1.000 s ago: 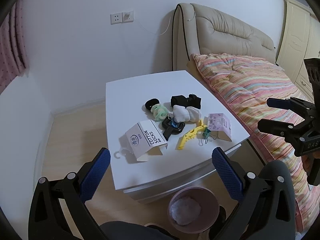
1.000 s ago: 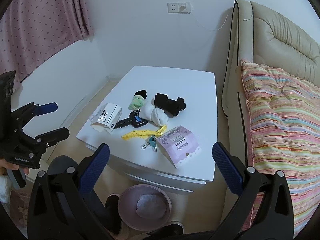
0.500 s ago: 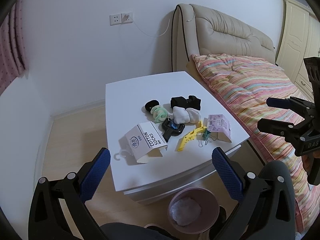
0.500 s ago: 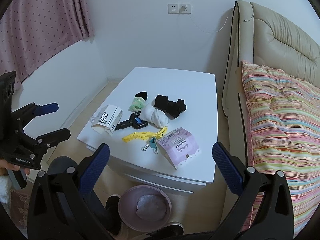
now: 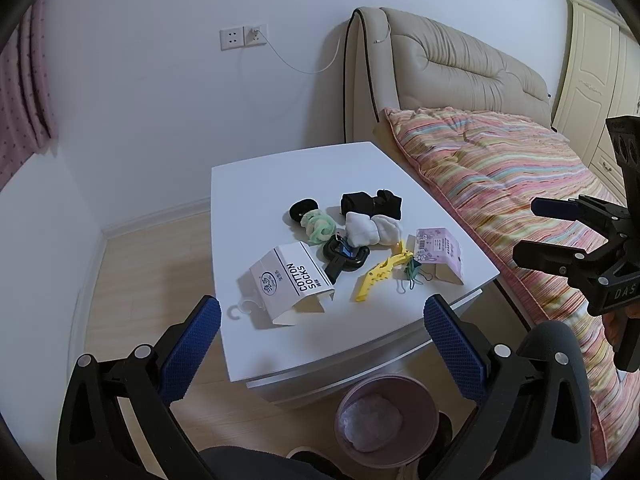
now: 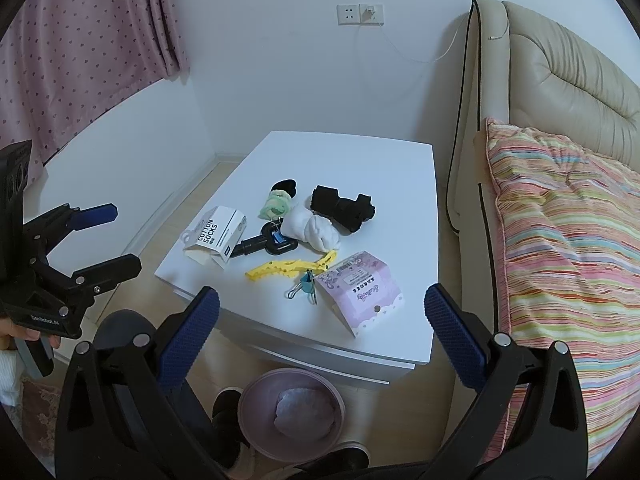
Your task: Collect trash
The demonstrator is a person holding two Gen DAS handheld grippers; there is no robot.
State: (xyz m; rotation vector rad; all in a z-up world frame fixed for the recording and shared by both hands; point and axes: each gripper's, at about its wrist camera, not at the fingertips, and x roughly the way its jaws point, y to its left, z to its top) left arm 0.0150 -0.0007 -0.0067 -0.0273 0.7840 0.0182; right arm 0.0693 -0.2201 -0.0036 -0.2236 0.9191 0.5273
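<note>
Evidently nothing has been picked up yet: both tools hover short of the white bedside table, so this reads as the approach step. The left gripper has its jaws wide apart with nothing between them, and the right gripper is likewise spread and empty.

The likely trash is two pieces of empty packaging. The white sock sleeve printed COTTON SOCKS sits near the table's near-left corner, folded like a tent, its long axis running from near-left to far-right, with its small hanger hook pointing toward the near edge. The pink card package lies near the near-right corner, also tented, its long axis running toward the near-right edge, just beside the green binder clip and the yellow hair clip.

The pink bin stands on the floor under the table's near edge, already holding a crumpled wad.

Next, I judge, one claw should drop over a tented card across its short side, then pinch lightly, since thin card will buckle
</note>
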